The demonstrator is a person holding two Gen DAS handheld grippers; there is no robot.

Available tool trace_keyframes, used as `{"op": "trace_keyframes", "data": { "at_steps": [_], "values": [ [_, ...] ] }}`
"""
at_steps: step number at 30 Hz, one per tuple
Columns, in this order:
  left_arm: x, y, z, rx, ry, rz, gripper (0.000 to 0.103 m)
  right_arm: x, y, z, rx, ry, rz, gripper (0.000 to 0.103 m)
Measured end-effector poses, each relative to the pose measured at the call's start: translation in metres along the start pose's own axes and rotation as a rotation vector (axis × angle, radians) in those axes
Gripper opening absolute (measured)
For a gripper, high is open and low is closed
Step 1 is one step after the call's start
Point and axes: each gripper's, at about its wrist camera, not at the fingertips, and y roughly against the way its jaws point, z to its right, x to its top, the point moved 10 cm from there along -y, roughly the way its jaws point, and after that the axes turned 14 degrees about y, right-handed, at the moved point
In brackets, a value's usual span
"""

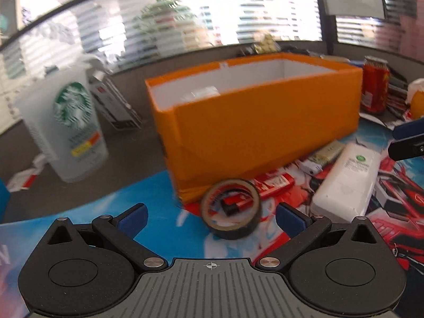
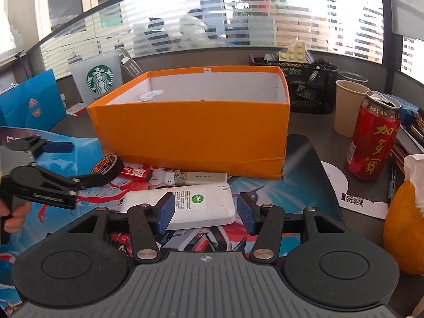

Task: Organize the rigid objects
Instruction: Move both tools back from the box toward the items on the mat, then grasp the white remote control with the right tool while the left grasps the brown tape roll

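Note:
An open orange box (image 1: 254,122) (image 2: 190,132) stands on a printed mat, with a white item (image 2: 148,96) inside. Just before it lies a dark tape roll (image 1: 230,209) (image 2: 106,167) with a small red and black item in its hole. My left gripper (image 1: 212,220) (image 2: 79,162) is open, with the roll just ahead between its fingers, untouched. A white flat device (image 1: 347,180) (image 2: 190,204) lies to the right. My right gripper (image 2: 206,213) (image 1: 397,139) is open and straddles its near end; a gap shows at the right pad. A red lighter (image 1: 275,185) (image 2: 135,173) lies by the box.
A Starbucks cup (image 1: 71,122) (image 2: 100,79) stands left of the box, a red can (image 1: 375,84) (image 2: 373,137) to its right. Also there: a paper cup (image 2: 347,106), a black mesh organiser (image 2: 310,87), an orange fruit (image 2: 402,228), a blue bag (image 2: 29,103) and a pale stick-shaped item (image 2: 201,177).

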Motion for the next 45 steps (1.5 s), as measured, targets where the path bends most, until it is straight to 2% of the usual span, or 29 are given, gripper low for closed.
{"op": "trace_keyframes", "data": {
  "at_steps": [2,4,10,14,19,21,26,33,34,39,42,45],
  "values": [
    [-0.002,-0.006,0.003,-0.014,0.001,-0.019,0.103,-0.004,-0.001,-0.002,0.001,0.010,0.009,0.065],
    [-0.002,-0.011,0.002,-0.009,0.001,-0.029,0.103,-0.010,-0.005,-0.004,0.025,0.010,-0.002,0.071],
    [-0.002,-0.021,0.003,-0.032,0.022,-0.048,0.103,-0.012,-0.020,0.011,0.071,-0.063,-0.004,0.072],
    [0.000,-0.025,0.003,-0.031,0.030,-0.049,0.103,-0.002,-0.037,0.028,0.183,-0.217,0.021,0.072],
    [0.002,-0.028,0.001,-0.034,0.048,-0.057,0.103,0.006,-0.064,0.038,0.294,-0.318,0.025,0.072],
    [0.003,-0.029,0.000,-0.033,0.050,-0.057,0.103,0.007,-0.070,0.036,0.354,-0.335,0.026,0.077],
    [0.005,-0.031,-0.006,-0.027,0.083,-0.069,0.103,0.004,-0.059,0.022,0.381,-0.230,0.011,0.080],
    [0.005,-0.031,-0.017,-0.017,0.100,-0.078,0.103,-0.020,-0.008,-0.020,0.489,0.073,-0.043,0.081],
    [0.004,-0.031,-0.018,-0.020,0.109,-0.081,0.103,-0.019,-0.004,-0.023,0.481,0.106,-0.027,0.081],
    [0.004,-0.032,-0.017,-0.015,0.117,-0.075,0.103,-0.010,-0.011,-0.028,0.311,0.232,0.008,0.083],
    [0.005,-0.033,-0.015,-0.011,0.110,-0.071,0.103,-0.010,-0.020,-0.033,0.273,0.273,0.009,0.083],
    [0.006,-0.036,-0.012,-0.035,0.117,-0.077,0.102,-0.008,-0.030,-0.044,0.240,0.324,0.022,0.072]
  ]
}}
